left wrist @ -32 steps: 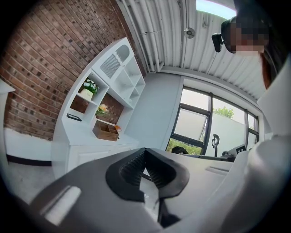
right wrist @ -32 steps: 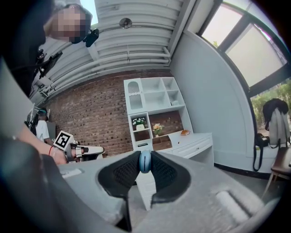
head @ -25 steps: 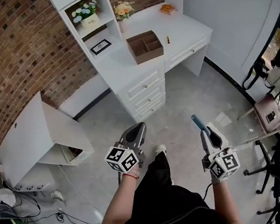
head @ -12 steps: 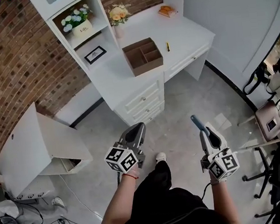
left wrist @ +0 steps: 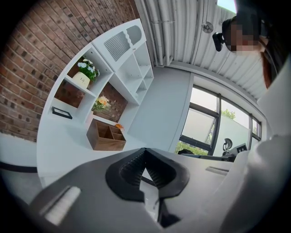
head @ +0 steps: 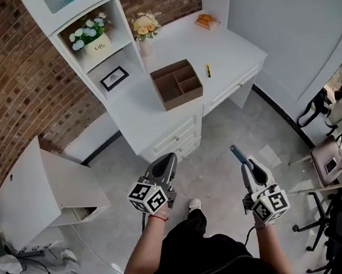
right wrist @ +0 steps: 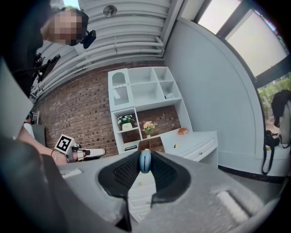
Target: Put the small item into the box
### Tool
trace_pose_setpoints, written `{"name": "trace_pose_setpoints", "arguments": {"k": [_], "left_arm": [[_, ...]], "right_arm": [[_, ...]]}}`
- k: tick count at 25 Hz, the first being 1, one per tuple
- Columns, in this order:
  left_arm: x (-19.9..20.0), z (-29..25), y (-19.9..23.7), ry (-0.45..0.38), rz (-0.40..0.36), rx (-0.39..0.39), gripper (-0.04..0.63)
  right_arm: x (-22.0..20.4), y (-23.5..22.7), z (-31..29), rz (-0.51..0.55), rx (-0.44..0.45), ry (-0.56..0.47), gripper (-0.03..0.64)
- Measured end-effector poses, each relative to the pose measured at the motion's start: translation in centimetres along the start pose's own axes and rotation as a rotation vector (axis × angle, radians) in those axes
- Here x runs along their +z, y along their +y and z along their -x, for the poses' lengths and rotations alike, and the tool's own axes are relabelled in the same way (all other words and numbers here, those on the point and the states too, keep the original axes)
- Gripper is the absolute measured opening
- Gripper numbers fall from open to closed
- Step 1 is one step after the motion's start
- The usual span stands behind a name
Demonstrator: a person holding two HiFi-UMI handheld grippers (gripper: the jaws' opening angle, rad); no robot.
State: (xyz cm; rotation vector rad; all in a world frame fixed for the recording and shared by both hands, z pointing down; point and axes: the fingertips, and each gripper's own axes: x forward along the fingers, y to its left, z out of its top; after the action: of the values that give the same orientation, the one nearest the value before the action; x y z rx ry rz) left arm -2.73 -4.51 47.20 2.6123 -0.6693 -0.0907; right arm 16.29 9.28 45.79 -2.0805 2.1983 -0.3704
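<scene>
- Clamping small blue item [right wrist: 145,161] at tips of right gripper [head: 237,154]; pressing left gripper [left wrist: 144,164] together, on nothing.
- Needing long reach forward, slightly leftward: box [head: 177,84] well apart, on white desk [head: 230,49].

My right claw [head: 243,163] pinches a small blue rounded stick-like item [head: 237,152] between its jaw tips. In the head view the item juts out past the tips, pointing toward 11 o'clock. In the right gripper view it shows end-on as a blue oval [right wrist: 145,161]. The brown open-topped box with inner dividers [head: 177,84] sits upright on the white desk top [head: 228,45], at about 11 o'clock from the item and well apart from it.
</scene>
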Motion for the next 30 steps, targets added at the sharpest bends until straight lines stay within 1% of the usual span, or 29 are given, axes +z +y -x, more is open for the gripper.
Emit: {"name": "trace_pose_setpoints", "arguments": {"k": [11,18,25,30], "left_arm": [[1.8,-5.1,5.7,0.003,0.006,-0.013,0.002],[1.8,-6.1,7.4,0.01,0.015,-0.013,0.002],[2.8,-6.6,8.8,-0.005,0.01,0.01,0.002],[3.9,-7.5,10.6,-0.025,0.001,0.044,0.002]], "right_arm": [[0.2,-1.5,-7.8,-0.001,0.001,0.002,0.064],[0.0,-1.7,-10.2,-0.007,0.005,0.011,0.064],[0.7,-2.1,-12.7,0.002,0.031,0.007,0.065],[1.3,-2.6,-16.0,0.01,0.075,0.007,0.064]]}}
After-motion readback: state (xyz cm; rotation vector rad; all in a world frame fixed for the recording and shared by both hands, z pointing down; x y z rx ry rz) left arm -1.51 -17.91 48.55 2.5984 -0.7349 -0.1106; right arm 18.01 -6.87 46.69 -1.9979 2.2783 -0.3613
